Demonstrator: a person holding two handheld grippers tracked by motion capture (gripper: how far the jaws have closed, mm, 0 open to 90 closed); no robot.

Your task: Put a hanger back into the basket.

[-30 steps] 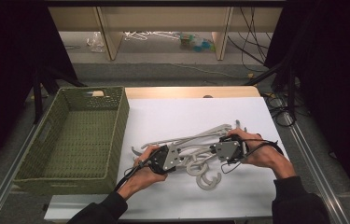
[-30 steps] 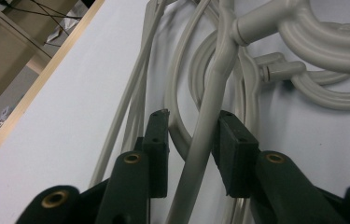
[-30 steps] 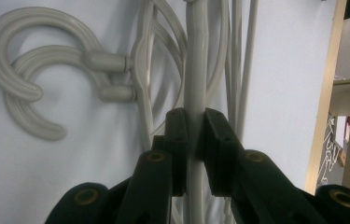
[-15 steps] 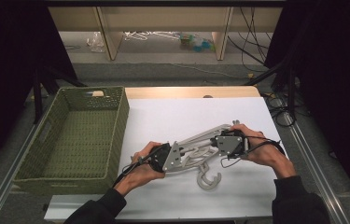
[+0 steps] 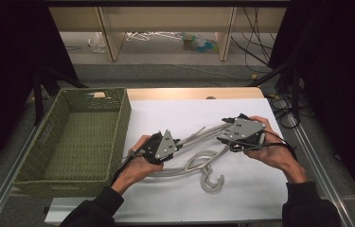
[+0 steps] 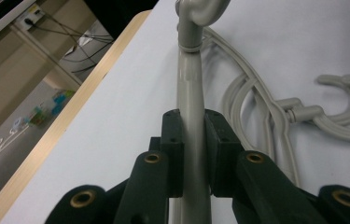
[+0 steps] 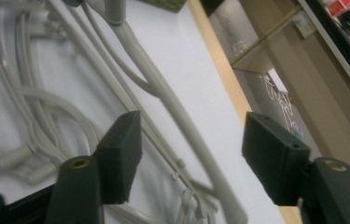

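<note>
Several grey plastic clothes hangers (image 5: 199,163) lie tangled on the white table (image 5: 175,198), just right of the empty green woven basket (image 5: 78,142). Left: the left gripper (image 5: 179,142) is clamped on the straight bar of one hanger (image 6: 192,107), both black pads pressing its sides in the left gripper view, with the hanger's hook joint (image 6: 196,18) ahead of the jaws. This hanger sits raised at the gripped end, while the others rest flat on the table. Centre: loose hooks (image 5: 211,182) and looped arms overlap, so lifting one piece is likely to drag its neighbours. Right: the right gripper (image 5: 221,138) stands with jaws apart; they have just been opening, and in the right gripper view the hanger arm (image 7: 177,112) passes between the pads untouched.

Handling, as judged: the hangers look light, stiff and smooth, hence prone to slide or pivot in a single grip; thin arms may flex and spring. A straight bar section near the neck, as held at left, offers the surest purchase. Curved hooks invite snagging.

Appearance: uniform pale grey, rounded section, matte finish, open C-shaped hooks, moulded collars at the joints.
</note>
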